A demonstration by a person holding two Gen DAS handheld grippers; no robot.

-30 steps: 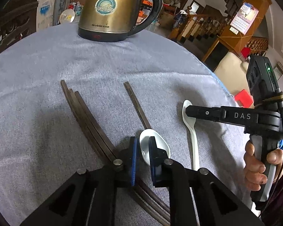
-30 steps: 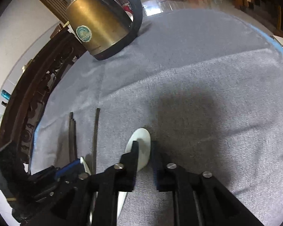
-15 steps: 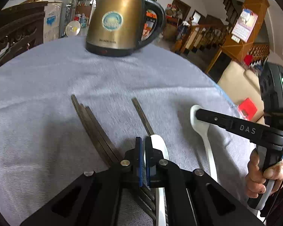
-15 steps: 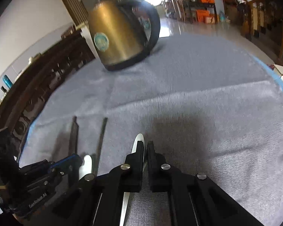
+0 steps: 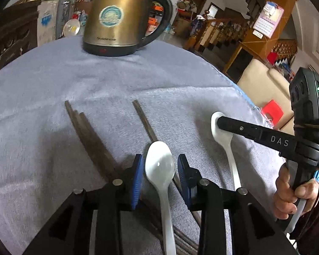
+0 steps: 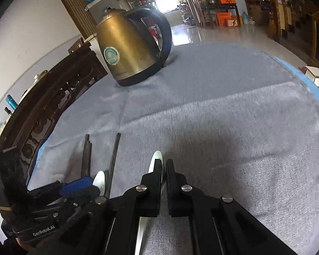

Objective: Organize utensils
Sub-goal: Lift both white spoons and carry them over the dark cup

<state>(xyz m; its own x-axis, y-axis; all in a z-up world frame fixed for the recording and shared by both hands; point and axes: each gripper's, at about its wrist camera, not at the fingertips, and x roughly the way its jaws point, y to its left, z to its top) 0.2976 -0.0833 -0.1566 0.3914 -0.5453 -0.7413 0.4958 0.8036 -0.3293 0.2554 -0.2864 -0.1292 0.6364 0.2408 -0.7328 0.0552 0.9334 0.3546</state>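
Spoons: left gripper (image 5: pixel 159 167) jaws apart around one spoon (image 5: pixel 160 165), right gripper (image 6: pixel 163 170) clamped on another (image 5: pixel 222 131).

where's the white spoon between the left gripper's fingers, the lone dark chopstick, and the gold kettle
White ceramic spoon (image 5: pixel 159 164), left wrist view, on its bowl.
Single dark wooden chopstick (image 5: pixel 143 120), left wrist view, on its bare upper shaft.
Gold metal electric kettle (image 6: pixel 125 48), right wrist view, on its body above the round label.

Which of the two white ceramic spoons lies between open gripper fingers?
The white ceramic spoon between the left gripper fingers; the other white spoon sits in the shut right gripper.
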